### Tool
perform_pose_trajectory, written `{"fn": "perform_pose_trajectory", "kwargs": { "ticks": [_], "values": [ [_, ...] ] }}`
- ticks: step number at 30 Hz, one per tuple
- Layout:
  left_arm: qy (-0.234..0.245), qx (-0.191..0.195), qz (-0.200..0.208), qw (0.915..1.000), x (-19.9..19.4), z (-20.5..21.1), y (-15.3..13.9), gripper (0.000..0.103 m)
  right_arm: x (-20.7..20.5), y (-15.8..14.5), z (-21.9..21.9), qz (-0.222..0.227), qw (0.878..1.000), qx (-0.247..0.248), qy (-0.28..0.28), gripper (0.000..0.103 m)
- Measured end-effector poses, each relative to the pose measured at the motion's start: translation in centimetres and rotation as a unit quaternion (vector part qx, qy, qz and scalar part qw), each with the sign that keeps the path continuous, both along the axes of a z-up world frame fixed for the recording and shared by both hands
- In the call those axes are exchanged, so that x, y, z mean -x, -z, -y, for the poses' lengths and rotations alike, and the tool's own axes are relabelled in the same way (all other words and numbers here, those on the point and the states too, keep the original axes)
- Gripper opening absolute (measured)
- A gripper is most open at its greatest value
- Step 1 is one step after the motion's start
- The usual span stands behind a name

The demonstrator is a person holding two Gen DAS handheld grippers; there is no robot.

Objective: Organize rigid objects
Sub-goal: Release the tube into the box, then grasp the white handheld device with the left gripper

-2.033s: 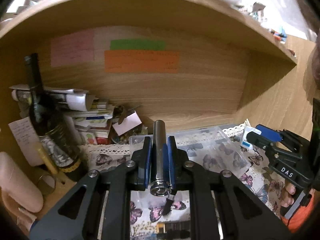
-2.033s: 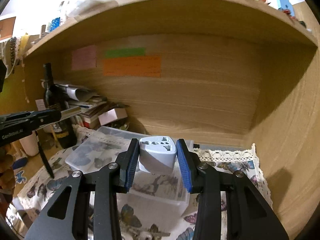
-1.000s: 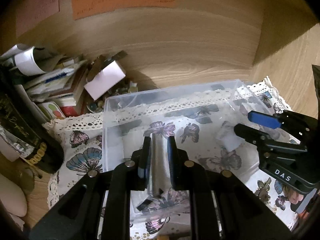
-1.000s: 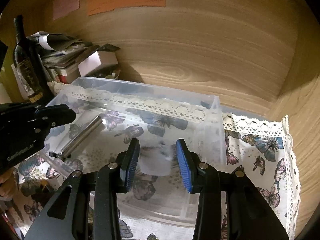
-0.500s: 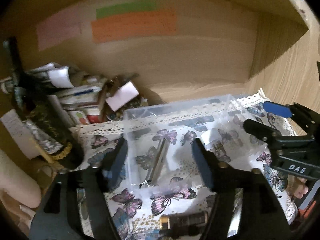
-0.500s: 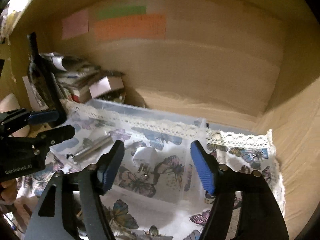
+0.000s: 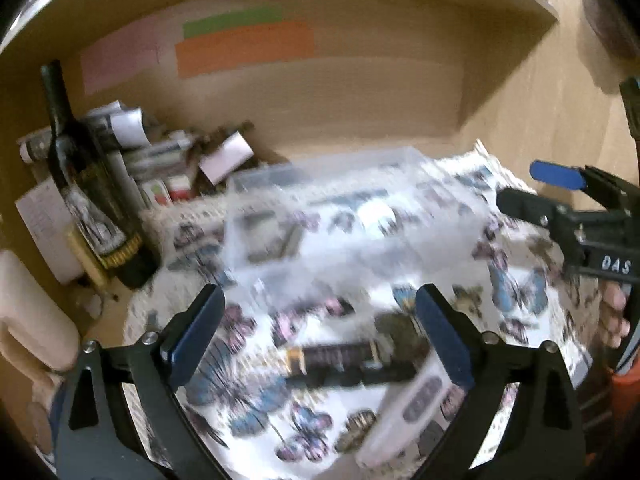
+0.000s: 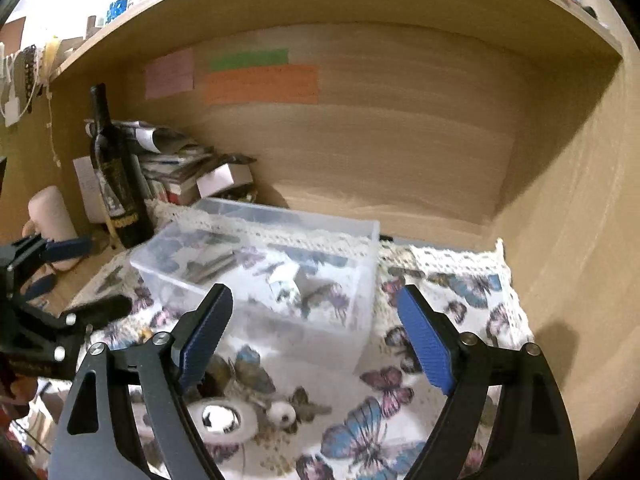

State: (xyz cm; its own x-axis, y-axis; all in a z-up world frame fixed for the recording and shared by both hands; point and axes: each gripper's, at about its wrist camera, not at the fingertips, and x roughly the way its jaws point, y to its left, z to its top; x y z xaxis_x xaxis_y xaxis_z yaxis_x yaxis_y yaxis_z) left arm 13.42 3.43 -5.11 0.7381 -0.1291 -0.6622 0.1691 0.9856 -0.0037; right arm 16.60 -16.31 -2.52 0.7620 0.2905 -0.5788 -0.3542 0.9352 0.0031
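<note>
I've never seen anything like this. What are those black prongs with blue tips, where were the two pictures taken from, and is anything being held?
No robot here: a person holds a two-finger gripper in each hand, with a camera on each looking along the fingers. One picture looks out from the left gripper, the other from the right gripper. Both are open and hold nothing. On the butterfly cloth inside a wooden shelf sits a clear plastic box holding a metal cylinder and a white adapter. A dark bottle stands to the left. A dark tube and a white remote lie nearer.

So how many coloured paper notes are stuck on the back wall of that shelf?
3, all on the upper left of the back wall: a pink note furthest left, a green strip to its right, and an orange note directly under the green one.
</note>
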Motion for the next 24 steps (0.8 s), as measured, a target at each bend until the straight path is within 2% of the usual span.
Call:
{"fn": "perform_pose_trajectory", "kwargs": {
  "ticks": [5,9,14,17,20,24],
  "values": [
    [0.033,0.013,-0.049,0.9982,0.8,1.9,2.4,0.097,1.0,1.9,0.8,-0.025,1.0,-0.002,0.008,0.083],
    [0.064,0.012,-0.066,0.9956,1.2,4.3,3.8,0.097,1.4,3.0,1.8,-0.046,0.999,-0.01,0.018,0.083],
    [0.107,0.019,-0.084,0.9905,1.4,7.0,4.7,0.059,2.0,3.2,3.1,-0.047,0.998,-0.012,0.03,0.083],
    [0.127,0.026,-0.102,0.9863,1.0,8.3,5.4,0.051,2.0,3.4,3.7,-0.051,0.998,-0.016,0.034,0.083],
    [0.129,0.014,-0.113,0.9851,0.1,9.3,6.2,0.051,2.0,3.8,4.3,-0.056,0.998,-0.018,0.038,0.083],
    [0.138,0.031,-0.149,0.9787,-1.6,9.6,7.4,0.051,1.9,4.1,4.6,-0.063,0.997,-0.021,0.039,0.083]
  ]
}}
